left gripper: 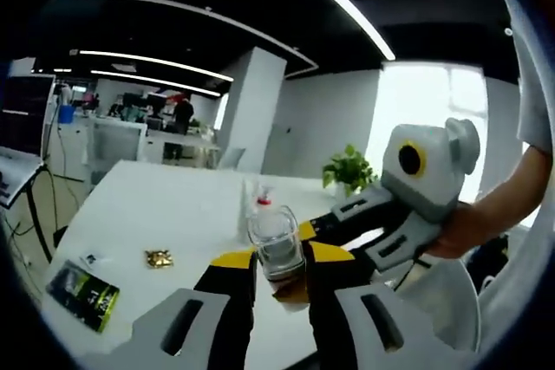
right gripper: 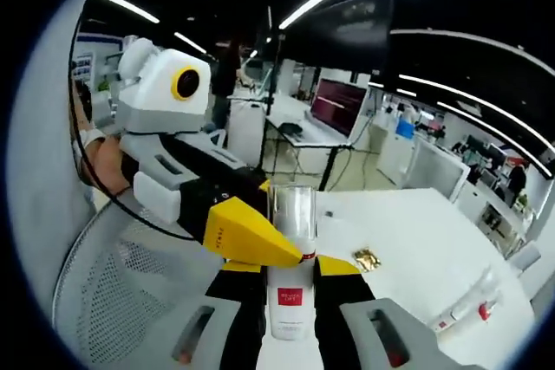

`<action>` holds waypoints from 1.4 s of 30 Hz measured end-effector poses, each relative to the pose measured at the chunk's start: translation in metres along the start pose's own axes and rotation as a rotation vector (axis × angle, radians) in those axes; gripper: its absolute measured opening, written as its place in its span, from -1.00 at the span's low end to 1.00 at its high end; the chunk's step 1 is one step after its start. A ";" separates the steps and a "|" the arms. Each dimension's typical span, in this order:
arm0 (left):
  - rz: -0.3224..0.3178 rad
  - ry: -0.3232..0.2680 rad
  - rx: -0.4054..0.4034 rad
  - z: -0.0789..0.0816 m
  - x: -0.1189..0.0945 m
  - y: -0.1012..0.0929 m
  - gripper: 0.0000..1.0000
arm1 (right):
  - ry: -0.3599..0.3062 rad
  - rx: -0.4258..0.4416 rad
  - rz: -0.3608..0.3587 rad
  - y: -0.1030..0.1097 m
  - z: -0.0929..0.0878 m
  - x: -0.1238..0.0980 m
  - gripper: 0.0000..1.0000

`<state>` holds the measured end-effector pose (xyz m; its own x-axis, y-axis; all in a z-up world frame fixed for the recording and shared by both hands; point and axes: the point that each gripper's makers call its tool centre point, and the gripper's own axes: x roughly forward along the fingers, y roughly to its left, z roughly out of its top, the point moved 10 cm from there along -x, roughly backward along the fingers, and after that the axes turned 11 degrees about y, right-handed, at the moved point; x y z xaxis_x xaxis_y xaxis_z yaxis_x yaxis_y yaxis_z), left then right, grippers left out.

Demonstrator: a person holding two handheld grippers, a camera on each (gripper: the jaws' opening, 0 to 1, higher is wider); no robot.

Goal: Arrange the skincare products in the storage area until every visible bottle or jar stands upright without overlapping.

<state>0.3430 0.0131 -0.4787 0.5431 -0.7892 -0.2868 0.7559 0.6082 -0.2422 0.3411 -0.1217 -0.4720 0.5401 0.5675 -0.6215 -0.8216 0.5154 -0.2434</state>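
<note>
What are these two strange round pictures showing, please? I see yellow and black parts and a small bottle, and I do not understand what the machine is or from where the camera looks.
There is no robot. A person holds a two-jaw gripper in each hand, and a fisheye camera rides on each, looking along its jaws.

In the left gripper view, the left gripper rises from below, and the right gripper enters from the right, held by a hand. The right gripper view shows the reverse: right gripper below, left gripper entering.

Both grippers close on one bottle, clear-capped with a red label. It is above a white table, where a small gold object and a dark packet lie.
</note>
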 end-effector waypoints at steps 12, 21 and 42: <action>0.019 0.051 0.014 -0.003 -0.003 -0.001 -0.67 | -0.023 -0.003 0.005 0.001 -0.007 0.010 -0.71; 0.026 0.047 -0.021 -0.003 -0.004 0.000 -0.66 | 0.123 0.044 0.035 0.003 -0.039 0.026 -0.71; 0.033 0.075 0.125 -0.008 0.004 -0.006 -0.58 | 0.055 0.011 0.036 0.007 -0.011 0.011 -0.73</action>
<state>0.3382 0.0072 -0.4856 0.5430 -0.7575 -0.3624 0.7802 0.6147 -0.1159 0.3396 -0.1192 -0.4890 0.4994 0.5499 -0.6695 -0.8380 0.5028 -0.2121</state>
